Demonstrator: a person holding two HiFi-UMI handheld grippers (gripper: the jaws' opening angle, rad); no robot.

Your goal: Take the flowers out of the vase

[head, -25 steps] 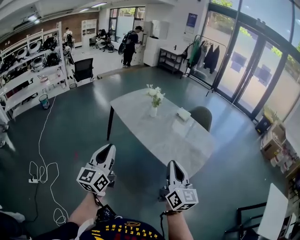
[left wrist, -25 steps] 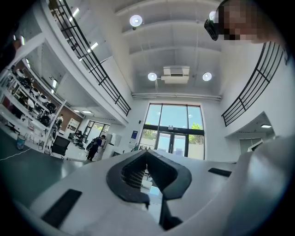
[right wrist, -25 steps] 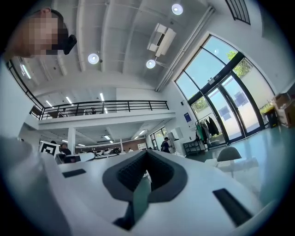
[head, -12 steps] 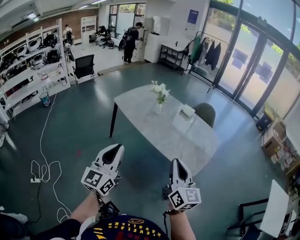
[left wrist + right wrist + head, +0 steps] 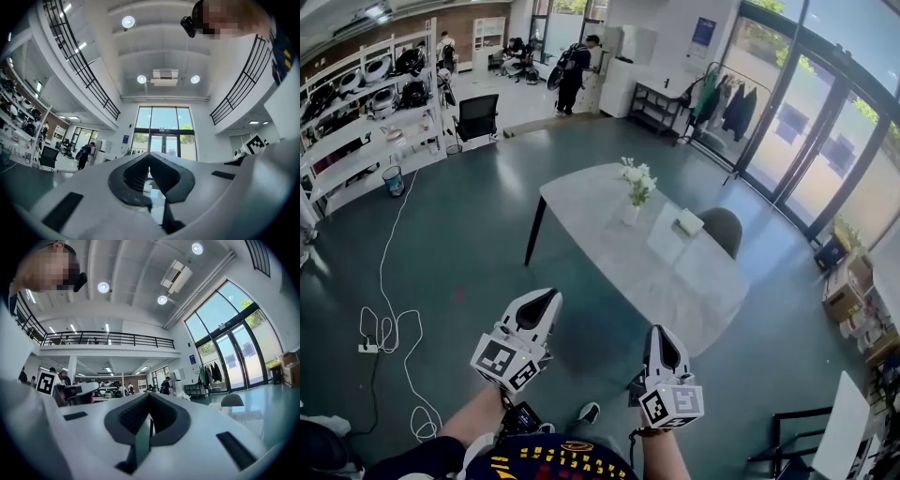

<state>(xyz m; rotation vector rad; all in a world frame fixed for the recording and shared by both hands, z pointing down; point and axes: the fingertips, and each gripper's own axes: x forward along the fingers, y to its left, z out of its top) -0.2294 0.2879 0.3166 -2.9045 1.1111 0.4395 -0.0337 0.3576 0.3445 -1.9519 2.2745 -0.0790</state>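
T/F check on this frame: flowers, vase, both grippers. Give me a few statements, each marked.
1. The flowers stand in the vase. True.
2. The vase is on the floor. False: it stands on the table.
3. The left gripper holds a flower. False: its jaws are shut on nothing.
4. The right gripper is shut and empty. True.
5. Neither gripper touches the vase. True.
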